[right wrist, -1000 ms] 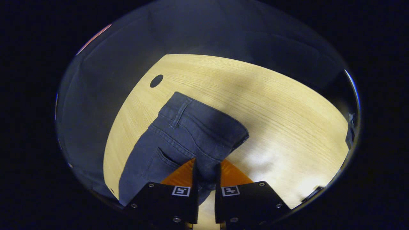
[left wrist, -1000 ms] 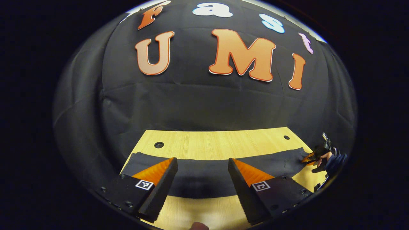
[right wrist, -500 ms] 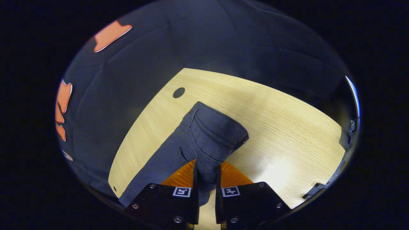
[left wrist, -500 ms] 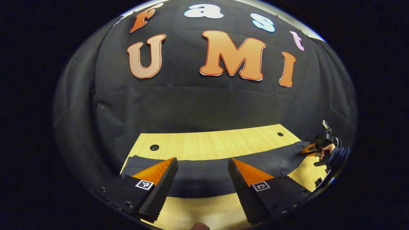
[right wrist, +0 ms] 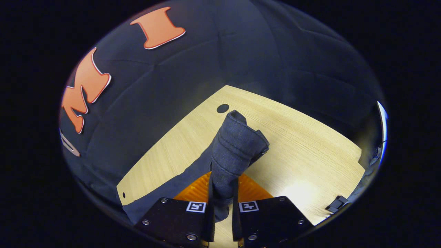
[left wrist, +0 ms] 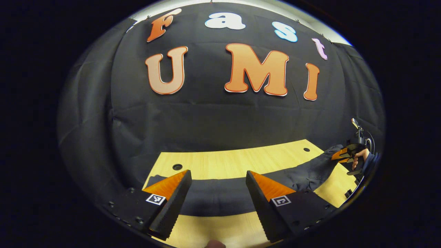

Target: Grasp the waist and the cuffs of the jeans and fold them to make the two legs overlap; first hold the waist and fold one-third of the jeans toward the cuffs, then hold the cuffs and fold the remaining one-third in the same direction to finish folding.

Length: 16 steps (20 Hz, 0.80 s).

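Dark jeans (left wrist: 220,198) lie stretched left to right across the wooden table (left wrist: 234,160). My left gripper (left wrist: 218,172) hovers open over the leg part, nothing between its fingers. The cuff end reaches past its left finger. At the far right, my right gripper (left wrist: 339,155), held by a hand (left wrist: 360,156), lifts the waist end off the table. In the right gripper view the right gripper (right wrist: 223,179) is shut on the bunched waist (right wrist: 237,144), which stands up from the table (right wrist: 293,137) while the rest of the jeans trails down to the left.
The table has round holes near its back corners (left wrist: 177,167) (left wrist: 306,149) (right wrist: 223,108). Black cloth walls close in behind and beside the table. A small black fitting (right wrist: 336,204) sits at the table's right edge.
The right gripper has raised the waist higher off the table and turned, so the denim now bunches upright. The left gripper stays open over the legs, hardly moved.
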Each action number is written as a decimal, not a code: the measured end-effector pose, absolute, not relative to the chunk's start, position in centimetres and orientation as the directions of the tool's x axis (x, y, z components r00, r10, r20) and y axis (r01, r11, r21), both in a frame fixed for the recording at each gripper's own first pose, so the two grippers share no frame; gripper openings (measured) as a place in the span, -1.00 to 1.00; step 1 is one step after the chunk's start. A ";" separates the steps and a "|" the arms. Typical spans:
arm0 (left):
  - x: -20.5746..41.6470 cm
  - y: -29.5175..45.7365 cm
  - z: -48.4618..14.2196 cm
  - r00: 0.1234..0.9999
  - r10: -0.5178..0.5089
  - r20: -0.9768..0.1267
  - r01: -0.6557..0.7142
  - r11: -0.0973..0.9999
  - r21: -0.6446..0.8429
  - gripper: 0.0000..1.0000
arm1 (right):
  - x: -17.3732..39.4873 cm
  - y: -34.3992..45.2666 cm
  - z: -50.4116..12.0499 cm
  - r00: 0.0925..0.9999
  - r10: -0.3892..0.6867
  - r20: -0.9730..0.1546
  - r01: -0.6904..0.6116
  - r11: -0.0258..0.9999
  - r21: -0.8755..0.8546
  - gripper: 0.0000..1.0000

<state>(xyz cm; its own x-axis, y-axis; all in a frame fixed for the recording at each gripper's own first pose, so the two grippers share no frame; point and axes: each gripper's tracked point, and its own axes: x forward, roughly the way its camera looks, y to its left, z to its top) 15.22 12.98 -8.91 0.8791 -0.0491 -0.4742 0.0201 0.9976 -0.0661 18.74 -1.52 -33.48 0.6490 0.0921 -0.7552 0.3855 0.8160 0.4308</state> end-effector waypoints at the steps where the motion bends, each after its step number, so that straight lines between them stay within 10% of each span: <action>1: 15.1 13.1 -8.8 0.880 -0.051 -0.473 0.023 0.998 -0.064 0.91 | 18.7 -1.0 -33.0 0.660 0.103 -0.744 0.364 0.822 0.437 -0.58; 16: 12.6 16.7 -11.0 0.857 -0.020 -0.514 -0.040 0.994 -0.105 0.91 | 17.2 7.2 -28.0 0.703 0.363 -0.611 -0.008 0.864 0.504 -0.59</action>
